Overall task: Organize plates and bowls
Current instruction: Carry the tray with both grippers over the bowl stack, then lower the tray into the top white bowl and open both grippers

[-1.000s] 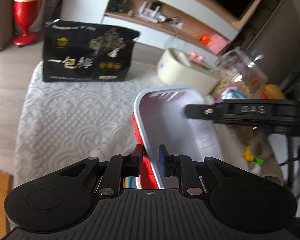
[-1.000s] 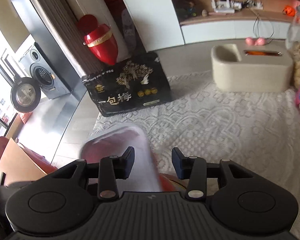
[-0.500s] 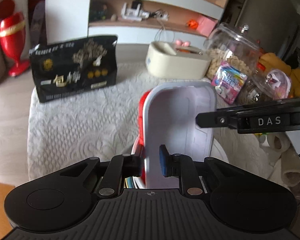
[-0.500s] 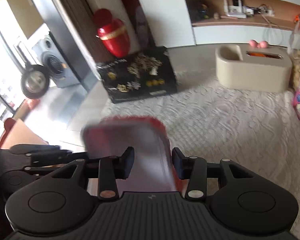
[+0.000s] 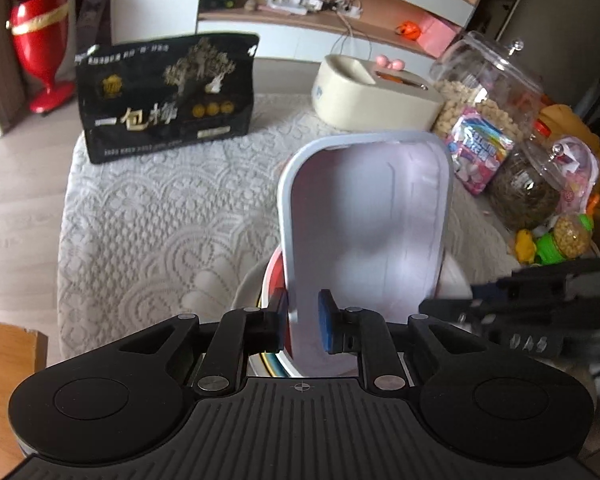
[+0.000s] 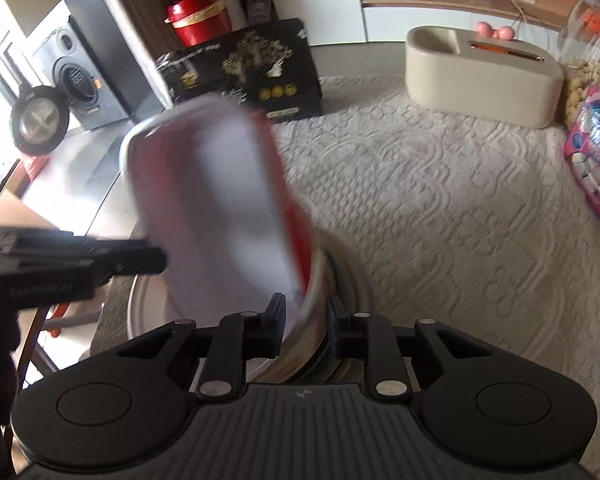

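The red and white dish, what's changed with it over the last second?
The red and white dish, pinched by the left gripper, has swung from tilted to upright over the stacked bowls. The right gripper, open beside it before, now straddles its rim; whether it grips is unclear. The black snack bag and cream box stayed put.

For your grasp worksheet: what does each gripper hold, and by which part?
Left gripper clamps the white dish by its near rim. Right gripper grips the red-and-white dish likewise.

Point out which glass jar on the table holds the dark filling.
The smaller glass jar nearer the table's right edge: its filling is dark brown-green. The bigger jar behind it holds pale round snacks.
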Action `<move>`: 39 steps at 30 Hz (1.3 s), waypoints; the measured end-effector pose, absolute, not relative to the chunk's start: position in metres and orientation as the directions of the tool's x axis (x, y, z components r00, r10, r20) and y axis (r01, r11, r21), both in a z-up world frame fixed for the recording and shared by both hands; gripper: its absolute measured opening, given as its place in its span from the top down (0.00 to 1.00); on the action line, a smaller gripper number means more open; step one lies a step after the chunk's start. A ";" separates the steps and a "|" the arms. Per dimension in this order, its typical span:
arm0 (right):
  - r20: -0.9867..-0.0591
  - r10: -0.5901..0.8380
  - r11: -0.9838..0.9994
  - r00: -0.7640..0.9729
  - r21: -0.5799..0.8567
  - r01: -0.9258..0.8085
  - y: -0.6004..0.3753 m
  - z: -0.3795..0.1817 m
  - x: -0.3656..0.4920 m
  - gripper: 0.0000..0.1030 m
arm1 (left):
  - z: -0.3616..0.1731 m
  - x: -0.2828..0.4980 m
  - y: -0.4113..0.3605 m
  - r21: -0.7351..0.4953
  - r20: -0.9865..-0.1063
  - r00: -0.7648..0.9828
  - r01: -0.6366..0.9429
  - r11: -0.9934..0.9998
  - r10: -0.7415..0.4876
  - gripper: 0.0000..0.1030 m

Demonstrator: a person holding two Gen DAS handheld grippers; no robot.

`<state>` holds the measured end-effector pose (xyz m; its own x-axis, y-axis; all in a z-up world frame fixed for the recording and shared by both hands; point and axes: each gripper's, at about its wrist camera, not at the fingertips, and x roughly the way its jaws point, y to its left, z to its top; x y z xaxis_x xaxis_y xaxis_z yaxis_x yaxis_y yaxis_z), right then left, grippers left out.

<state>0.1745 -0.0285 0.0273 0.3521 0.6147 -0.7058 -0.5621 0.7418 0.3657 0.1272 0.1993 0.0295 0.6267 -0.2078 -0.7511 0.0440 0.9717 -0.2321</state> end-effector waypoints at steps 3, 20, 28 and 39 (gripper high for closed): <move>-0.712 0.585 0.757 0.389 0.308 -0.576 -0.023 0.024 0.162 0.80 | 0.035 0.124 0.195 -0.223 -0.734 0.646 0.063 0.973 -0.210 0.82; -0.690 0.591 0.751 0.418 0.282 -0.597 -0.031 0.030 0.150 0.77 | 0.036 0.120 0.189 -0.167 -0.739 0.652 0.071 0.983 -0.173 0.82; -0.696 0.561 0.776 0.448 0.255 -0.577 -0.038 0.024 0.155 0.77 | 0.036 0.116 0.183 -0.161 -0.741 0.646 0.093 0.982 -0.183 0.82; -0.680 0.581 0.764 0.448 0.266 -0.587 -0.036 0.022 0.151 0.77 | 0.032 0.103 0.176 -0.149 -0.743 0.650 0.074 0.986 -0.161 0.83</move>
<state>0.1514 -0.0362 0.0220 0.4476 0.5807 -0.6800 -0.5870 0.7645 0.2664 0.1027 0.1755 0.0319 0.6502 -0.1610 -0.7425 0.0741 0.9861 -0.1489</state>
